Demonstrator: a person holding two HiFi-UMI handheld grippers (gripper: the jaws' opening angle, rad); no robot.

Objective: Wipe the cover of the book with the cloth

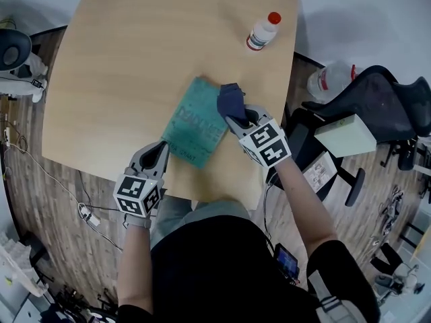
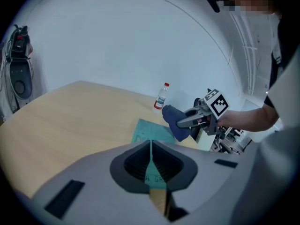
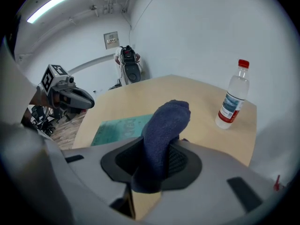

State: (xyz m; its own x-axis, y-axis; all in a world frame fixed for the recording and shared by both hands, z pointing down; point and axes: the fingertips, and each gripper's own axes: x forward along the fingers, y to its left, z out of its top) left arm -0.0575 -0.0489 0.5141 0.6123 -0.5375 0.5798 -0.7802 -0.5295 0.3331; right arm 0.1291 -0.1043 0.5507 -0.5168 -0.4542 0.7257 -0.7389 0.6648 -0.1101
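the teal book (image 1: 195, 123) is lying flat at frame centre on the wooden table (image 1: 121, 59). the right gripper (image 1: 237, 116) is pinching the dark blue cloth (image 1: 230, 99) between its jaws, with the wad hanging at the book's right edge. the left gripper (image 1: 160, 151) is sitting at the book's lower left corner, jaws pressed together on nothing; contact with the book unclear.
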